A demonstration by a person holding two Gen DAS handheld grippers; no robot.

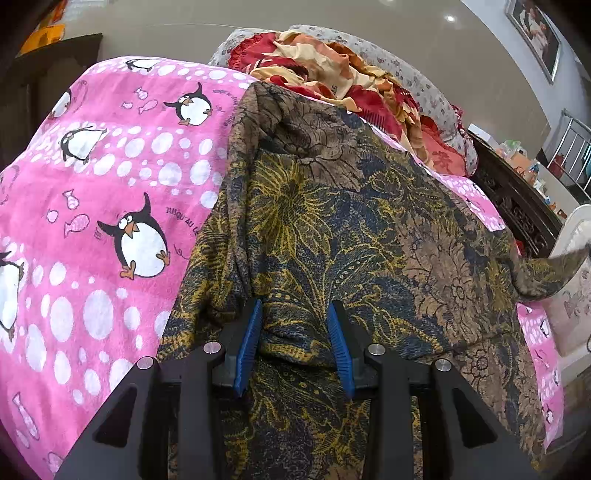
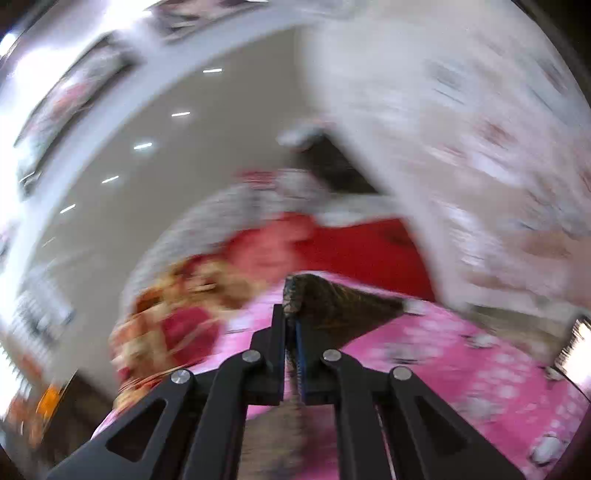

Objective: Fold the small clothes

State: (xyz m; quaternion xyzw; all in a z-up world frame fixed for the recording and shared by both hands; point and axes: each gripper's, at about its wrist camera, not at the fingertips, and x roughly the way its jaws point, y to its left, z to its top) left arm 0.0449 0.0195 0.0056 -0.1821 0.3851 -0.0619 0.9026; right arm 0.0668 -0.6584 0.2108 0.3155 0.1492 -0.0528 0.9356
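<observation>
I see the garment (image 1: 332,229), dark blue with yellow and brown floral print, spread rumpled over the pink penguin blanket (image 1: 92,206), filling centre and right of the left view. My left gripper (image 1: 295,314) is partly open with a raised fold of it between the blue pads. My right gripper (image 2: 293,314) is clamped on a corner of it, lower centre, view blurred.

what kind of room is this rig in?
Likely a bedroom in a home: a bed covered with a pink penguin blanket, rumpled floral bedding piled at its far end, and a framed picture on the wall.
</observation>
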